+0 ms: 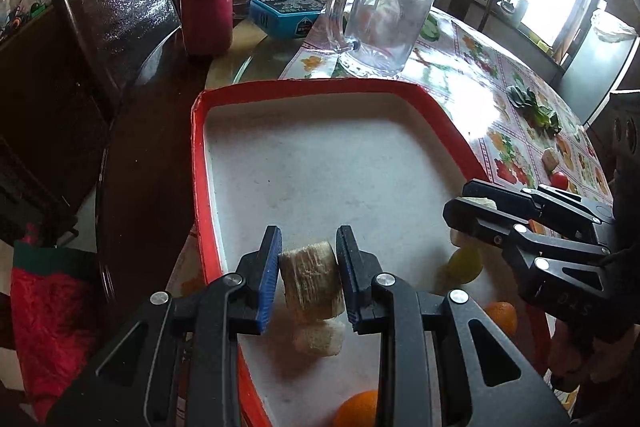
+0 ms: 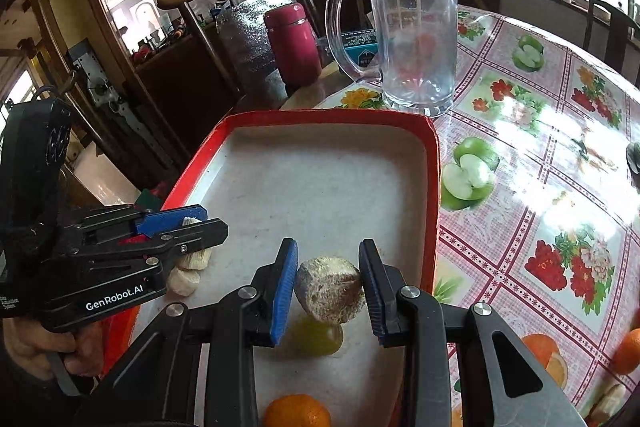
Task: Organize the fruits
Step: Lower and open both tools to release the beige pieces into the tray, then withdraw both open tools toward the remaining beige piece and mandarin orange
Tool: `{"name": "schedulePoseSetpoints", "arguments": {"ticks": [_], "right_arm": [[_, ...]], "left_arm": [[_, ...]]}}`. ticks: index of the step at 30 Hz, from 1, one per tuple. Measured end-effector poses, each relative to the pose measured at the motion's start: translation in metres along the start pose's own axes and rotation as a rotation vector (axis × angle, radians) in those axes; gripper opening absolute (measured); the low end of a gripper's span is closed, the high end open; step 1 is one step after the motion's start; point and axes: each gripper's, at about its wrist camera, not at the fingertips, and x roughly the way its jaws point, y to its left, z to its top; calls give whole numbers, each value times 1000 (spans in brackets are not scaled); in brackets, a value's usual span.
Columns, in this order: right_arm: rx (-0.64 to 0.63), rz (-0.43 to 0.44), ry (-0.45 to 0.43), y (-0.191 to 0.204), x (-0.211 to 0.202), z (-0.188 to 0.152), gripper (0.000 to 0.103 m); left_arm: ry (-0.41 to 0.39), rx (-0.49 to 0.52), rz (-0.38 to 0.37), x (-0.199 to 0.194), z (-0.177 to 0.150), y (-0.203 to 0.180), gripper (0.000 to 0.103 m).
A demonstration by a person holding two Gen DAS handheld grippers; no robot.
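Both the left gripper (image 1: 308, 275) and right gripper (image 2: 329, 287) point steeply downward, fingers clamped on something.

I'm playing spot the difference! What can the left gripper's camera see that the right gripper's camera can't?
Only the left wrist view shows the leafy greens and small red fruit out on the tablecloth. Only the right wrist view shows the hand holding the left gripper. Both show the red tray, glass mug, red flask, green fruit, and each gripper clamping a pale fruit chunk.
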Motion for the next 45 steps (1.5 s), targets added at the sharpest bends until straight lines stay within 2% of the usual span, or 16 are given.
{"name": "schedulePoseSetpoints", "arguments": {"ticks": [5,10,14,17,21,25,29,37,45], "right_arm": [[-3,12,30,0,4,-1,33],[9,20,16,0,-5,-5,34],[36,25,-23,-6,-27,-12,34],[72,32,-54,-14,-47,-22,35],[124,23,-92,-30,-75,-41,41],[173,-4,-118,-51,-101,-61,42],[213,-44,-134,-73,-122,-82,44],[300,-119,-144,-120,-152,-120,44],[347,-177,-161,-160,-173,-138,44]], "left_arm": [[10,-25,18,0,-1,4,27],[0,-33,27,-7,-5,2,40],[-37,-38,27,-23,-5,-2,47],[-56,-34,17,-33,-6,-7,47],[-67,-20,-3,-42,-11,-20,47],[-66,6,-33,-47,-16,-41,47],[-65,43,-62,-48,-20,-69,54],[-48,132,-109,-48,-26,-124,54],[-22,203,-154,-42,-32,-175,54]]}}
